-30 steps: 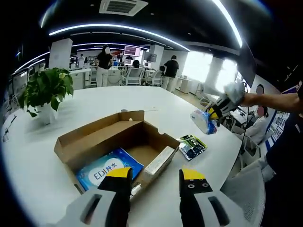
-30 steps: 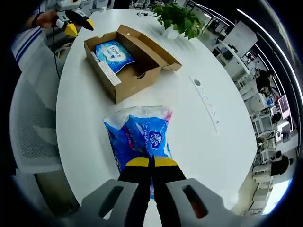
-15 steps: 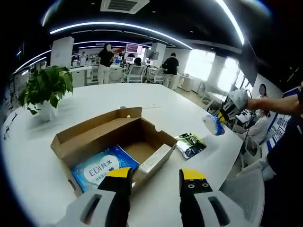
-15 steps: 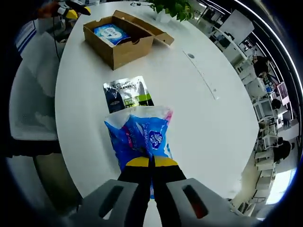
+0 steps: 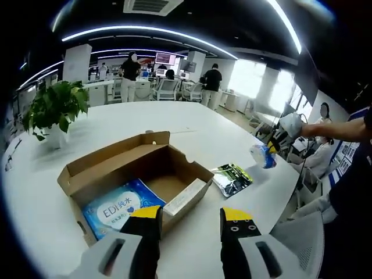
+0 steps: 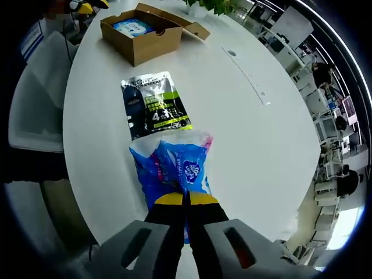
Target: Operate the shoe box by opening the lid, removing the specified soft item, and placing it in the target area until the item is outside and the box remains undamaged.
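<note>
The open cardboard shoe box (image 5: 136, 177) rests on the white table (image 5: 192, 125) with its lid folded back; a blue pack marked EDI (image 5: 116, 208) lies inside. My left gripper (image 5: 189, 216) is open just in front of the box, nothing between its jaws. My right gripper (image 6: 186, 200) is shut on a blue tissue pack (image 6: 174, 168), held low over the table near its edge. Beyond that pack lies a black and green packet (image 6: 152, 104), and farther off the box (image 6: 142, 32). In the left gripper view the right gripper (image 5: 273, 145) holds the tissue pack (image 5: 260, 156) past the packet (image 5: 231, 179).
A potted plant (image 5: 55, 110) stands on the table at the far left. A person's arm (image 5: 334, 128) reaches in from the right, and office chairs stand by the table's edge. Several people stand at desks far behind. A narrow strip (image 6: 247, 75) runs along the table.
The right gripper has carried the tissue pack farther from the box and lower toward the table, so the black and green packet looms larger. The left gripper has stayed open near the box.
</note>
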### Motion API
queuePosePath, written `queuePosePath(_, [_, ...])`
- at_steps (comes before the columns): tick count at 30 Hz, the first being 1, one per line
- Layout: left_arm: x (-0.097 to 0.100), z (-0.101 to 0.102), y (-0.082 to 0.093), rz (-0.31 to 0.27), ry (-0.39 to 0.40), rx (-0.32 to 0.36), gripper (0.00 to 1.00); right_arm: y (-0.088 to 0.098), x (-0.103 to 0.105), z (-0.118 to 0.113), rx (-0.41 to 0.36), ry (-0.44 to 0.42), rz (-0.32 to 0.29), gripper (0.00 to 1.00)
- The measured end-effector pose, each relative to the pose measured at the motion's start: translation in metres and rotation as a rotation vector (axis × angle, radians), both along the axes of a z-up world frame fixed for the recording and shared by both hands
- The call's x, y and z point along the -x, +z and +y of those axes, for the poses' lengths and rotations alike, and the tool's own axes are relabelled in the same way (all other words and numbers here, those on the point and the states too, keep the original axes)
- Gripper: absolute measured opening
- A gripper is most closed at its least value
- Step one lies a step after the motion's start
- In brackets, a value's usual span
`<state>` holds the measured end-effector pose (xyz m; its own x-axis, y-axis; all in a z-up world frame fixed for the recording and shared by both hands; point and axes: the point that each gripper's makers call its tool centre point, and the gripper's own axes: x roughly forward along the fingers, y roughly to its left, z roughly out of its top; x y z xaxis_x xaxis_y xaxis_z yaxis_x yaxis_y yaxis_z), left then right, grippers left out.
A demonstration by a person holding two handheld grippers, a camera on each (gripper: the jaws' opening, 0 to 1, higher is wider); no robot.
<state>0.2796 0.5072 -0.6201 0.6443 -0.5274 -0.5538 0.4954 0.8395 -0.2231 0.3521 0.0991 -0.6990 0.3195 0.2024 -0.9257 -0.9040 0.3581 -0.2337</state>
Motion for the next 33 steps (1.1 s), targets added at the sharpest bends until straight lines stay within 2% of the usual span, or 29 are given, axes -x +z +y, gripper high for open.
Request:
queuePosePath(14, [0.014, 0.024, 0.002, 0.011, 0.076, -0.010, 0.40, -0.039, -0.008, 0.013, 0.056, 0.101, 0.060, 0.00])
queuePosePath(22, [0.021, 0.035, 0.001, 0.018, 0.103, -0.019, 0.40, -0.047, -0.014, 0.015, 0.077, 0.141, 0.068, 0.00])
queuePosePath(26, [0.022, 0.037, 0.002, 0.018, 0.109, -0.021, 0.40, -0.048, -0.016, 0.015, 0.087, 0.156, 0.066, 0.00])
queuePosePath(30, [0.024, 0.039, 0.002, 0.019, 0.115, -0.020, 0.40, -0.050, -0.019, 0.013, 0.125, 0.218, 0.059, 0.00])
queuePosePath(33, [0.026, 0.039, 0.001, 0.020, 0.120, -0.019, 0.40, -0.050, -0.020, 0.014, 0.125, 0.219, 0.066, 0.00])
